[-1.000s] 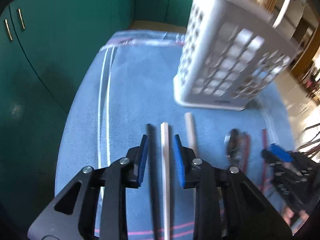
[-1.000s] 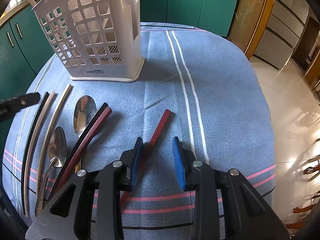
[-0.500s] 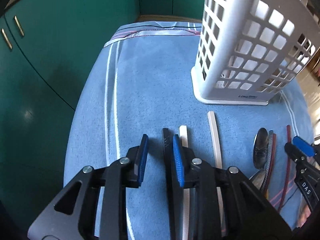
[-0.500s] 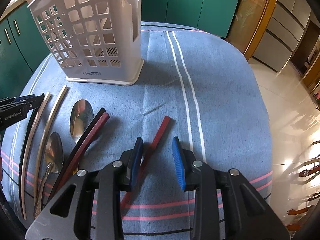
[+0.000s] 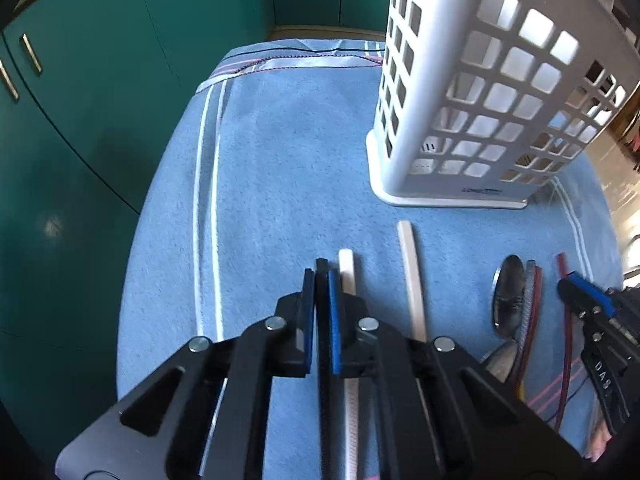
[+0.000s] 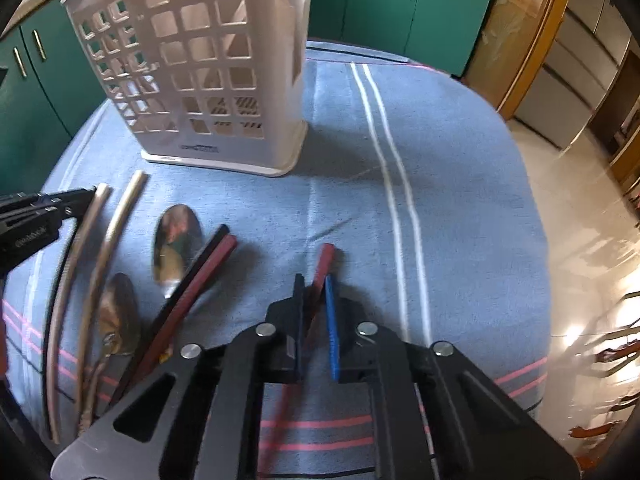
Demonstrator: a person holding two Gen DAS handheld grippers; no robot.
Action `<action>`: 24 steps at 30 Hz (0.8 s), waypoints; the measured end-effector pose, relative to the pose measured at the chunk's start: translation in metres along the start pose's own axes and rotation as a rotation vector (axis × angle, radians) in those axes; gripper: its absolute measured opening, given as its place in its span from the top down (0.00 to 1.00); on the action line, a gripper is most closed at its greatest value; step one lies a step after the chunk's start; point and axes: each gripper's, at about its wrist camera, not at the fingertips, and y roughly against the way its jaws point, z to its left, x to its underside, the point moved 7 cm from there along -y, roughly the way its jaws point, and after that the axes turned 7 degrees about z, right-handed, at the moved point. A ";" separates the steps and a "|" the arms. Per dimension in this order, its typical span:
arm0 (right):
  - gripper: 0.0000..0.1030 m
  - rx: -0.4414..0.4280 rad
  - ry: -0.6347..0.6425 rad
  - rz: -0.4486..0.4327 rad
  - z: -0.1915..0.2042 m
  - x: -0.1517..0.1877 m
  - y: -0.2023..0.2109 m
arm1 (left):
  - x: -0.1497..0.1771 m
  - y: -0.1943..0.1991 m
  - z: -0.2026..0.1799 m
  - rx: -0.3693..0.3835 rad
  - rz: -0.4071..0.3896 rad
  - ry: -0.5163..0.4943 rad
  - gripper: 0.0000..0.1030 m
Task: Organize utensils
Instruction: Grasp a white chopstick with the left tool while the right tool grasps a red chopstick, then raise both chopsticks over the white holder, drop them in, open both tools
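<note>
A white basket (image 5: 472, 120) stood on the blue-clothed surface (image 5: 280, 168). The left hand-held gripper (image 5: 319, 280) had just closed on a black chopstick (image 5: 321, 265); the right hand-held gripper (image 6: 314, 292) had just pinched a red chopstick (image 6: 323, 260) nearby.

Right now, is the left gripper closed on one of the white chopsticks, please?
No, the left gripper is clamped on the black chopstick; the white chopstick lies beside it.

Dark green cupboard doors (image 5: 92, 80) with thin metal handles (image 5: 30, 53) stood behind the table. A blue cloth with white and pink stripes (image 6: 460, 200) covered the table. The shiny pale tiled floor (image 6: 576, 208) glowed with bright light. A wooden-framed glass cabinet (image 6: 520, 28) stood beside more green doors.
</note>
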 end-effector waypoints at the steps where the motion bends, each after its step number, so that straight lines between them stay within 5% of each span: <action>1: 0.94 -0.017 -0.002 0.002 0.002 0.002 0.002 | 0.002 0.003 -0.001 0.007 -0.005 0.002 0.94; 6: 0.94 -0.047 -0.008 -0.085 0.002 0.005 0.047 | 0.009 0.056 -0.009 0.064 -0.094 0.013 0.94; 15: 0.94 -0.174 -0.002 -0.331 -0.002 0.000 0.176 | 0.003 0.209 -0.035 0.177 -0.378 -0.030 0.94; 24: 0.94 -0.199 0.024 -0.522 -0.012 -0.036 0.257 | -0.036 0.284 -0.039 0.209 -0.565 -0.003 0.94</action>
